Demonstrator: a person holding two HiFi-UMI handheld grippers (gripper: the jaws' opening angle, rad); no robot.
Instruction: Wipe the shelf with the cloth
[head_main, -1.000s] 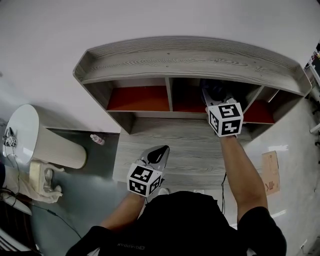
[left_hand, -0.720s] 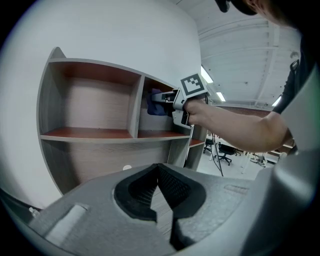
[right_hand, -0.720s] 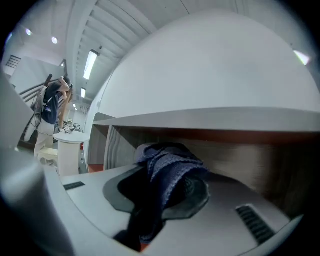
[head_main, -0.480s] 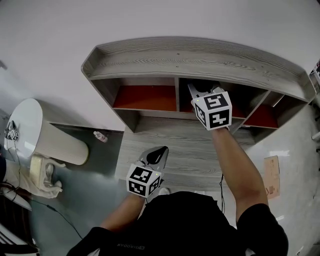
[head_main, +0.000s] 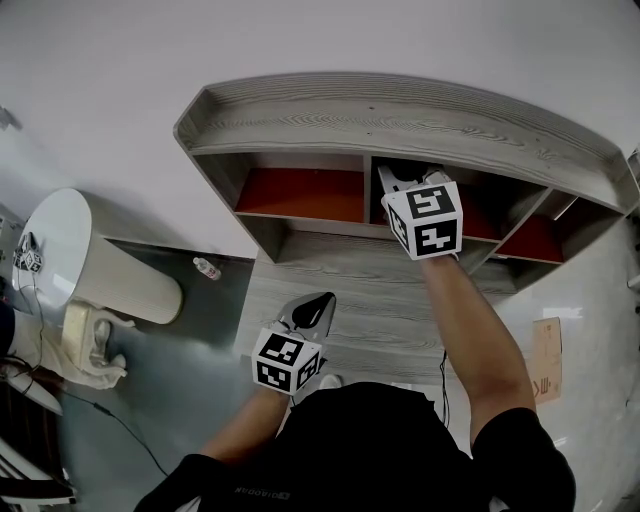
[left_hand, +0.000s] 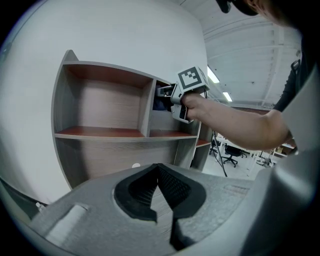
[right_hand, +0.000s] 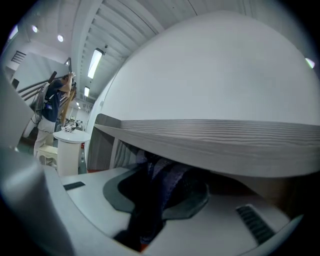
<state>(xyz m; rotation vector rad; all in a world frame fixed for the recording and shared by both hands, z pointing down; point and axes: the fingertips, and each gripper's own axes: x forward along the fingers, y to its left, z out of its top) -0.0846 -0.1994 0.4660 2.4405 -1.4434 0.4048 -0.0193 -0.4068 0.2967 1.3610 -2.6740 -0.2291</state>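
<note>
A grey wooden shelf (head_main: 400, 120) with red boards (head_main: 300, 193) hangs on the white wall. My right gripper (head_main: 400, 182) reaches into the left part of its middle compartment. It is shut on a dark blue cloth (right_hand: 162, 187), which fills the gap between the jaws just under the shelf's top board (right_hand: 225, 142). The left gripper view shows the cloth (left_hand: 159, 104) bunched in front of the right gripper (left_hand: 172, 97), by the divider. My left gripper (head_main: 318, 303) is held low over the grey desk (head_main: 350, 290), away from the shelf, shut with nothing in it (left_hand: 159, 172).
A white round column (head_main: 90, 265) stands at the left, with a small bottle (head_main: 205, 268) on the dark floor beside it. A cardboard piece (head_main: 548, 345) lies on the floor at the right. A person (right_hand: 52, 107) stands far off by a white round table (right_hand: 70, 137).
My right gripper has slid left with the cloth along the middle compartment, from its right part toward the divider. The left gripper has stayed still.
</note>
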